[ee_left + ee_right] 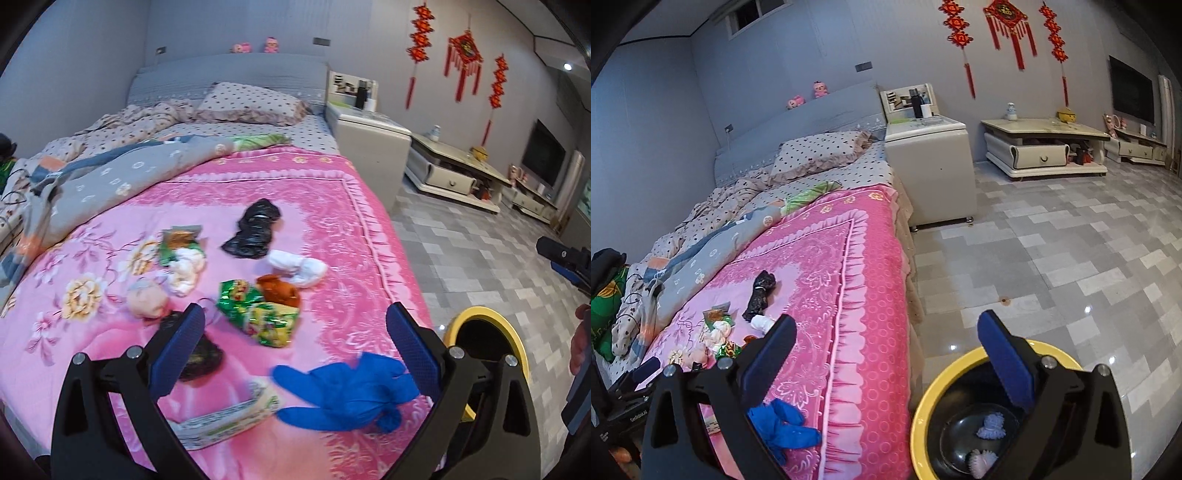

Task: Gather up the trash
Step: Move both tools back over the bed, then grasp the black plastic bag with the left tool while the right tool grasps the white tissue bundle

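My left gripper (295,347) stands wide apart with nothing between the pads, and my right gripper (886,354) is just as wide and empty, poised over the yellow-rimmed bin (923,417) on the floor at the near right of the bed (332,206). Two small pale scraps (991,426) lie in the bin's dark bottom. The nearest trash is the blue glove (343,391), just beyond and a little below my left jaws, its long axis running left to right across them; my left gripper is the nearer to it, I judge. At its left is one flat packet (229,417). Farther on the pink blanket I count one green wrapper (258,314), one brown lump (280,288), two wads of white tissue (299,267), one pale ball (147,302), one smaller green packet (181,240), and farthest, one black bag (255,229).
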`<state>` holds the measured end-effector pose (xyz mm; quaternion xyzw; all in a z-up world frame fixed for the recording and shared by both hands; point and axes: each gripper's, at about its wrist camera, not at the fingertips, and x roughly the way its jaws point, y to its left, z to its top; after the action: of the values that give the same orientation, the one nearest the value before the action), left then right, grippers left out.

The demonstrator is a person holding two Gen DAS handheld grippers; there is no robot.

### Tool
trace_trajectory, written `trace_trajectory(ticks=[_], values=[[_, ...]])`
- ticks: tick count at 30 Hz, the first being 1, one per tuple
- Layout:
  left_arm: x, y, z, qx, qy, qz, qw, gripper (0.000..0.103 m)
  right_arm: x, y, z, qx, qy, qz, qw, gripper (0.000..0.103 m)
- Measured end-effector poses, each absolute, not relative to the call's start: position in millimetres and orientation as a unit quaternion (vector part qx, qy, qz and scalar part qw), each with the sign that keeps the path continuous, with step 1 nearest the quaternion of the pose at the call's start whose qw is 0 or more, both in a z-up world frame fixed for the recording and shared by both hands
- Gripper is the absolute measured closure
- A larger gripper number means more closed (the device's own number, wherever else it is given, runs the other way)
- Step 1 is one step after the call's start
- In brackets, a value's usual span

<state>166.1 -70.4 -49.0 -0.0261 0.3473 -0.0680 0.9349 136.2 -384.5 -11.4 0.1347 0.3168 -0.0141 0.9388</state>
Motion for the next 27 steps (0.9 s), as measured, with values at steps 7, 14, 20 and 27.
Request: trace_trajectory(ticks=[7, 14, 20, 27], values=[[165.8, -23.1, -56.3, -0.033, 0.352, -0.026, 0.935, 0.009, 172.9, -331.2, -5.3, 0.101, 0.326, 0.026, 0.94, 0.008], [171.3, 9.7, -72.9, -0.037, 0.362, 0.008, 0.931, 0.009, 207.5, -281.5, -14.3, 0.064, 0.342, 0.049, 0.936, 0.008], [185.7, 30.1, -95.7, -0.043, 0.38, 0.028, 0.924, 0.009, 239.9, -247.6, -33.4, 0.043, 0.359, 0.072, 0.929, 0.008], [203.3, 46.0, -124.8, -0.062, 0.403, 0.039, 0.912, 0.009, 272.9, -215.7, -58.5, 0.019, 0.374, 0.099, 0.922, 0.008]])
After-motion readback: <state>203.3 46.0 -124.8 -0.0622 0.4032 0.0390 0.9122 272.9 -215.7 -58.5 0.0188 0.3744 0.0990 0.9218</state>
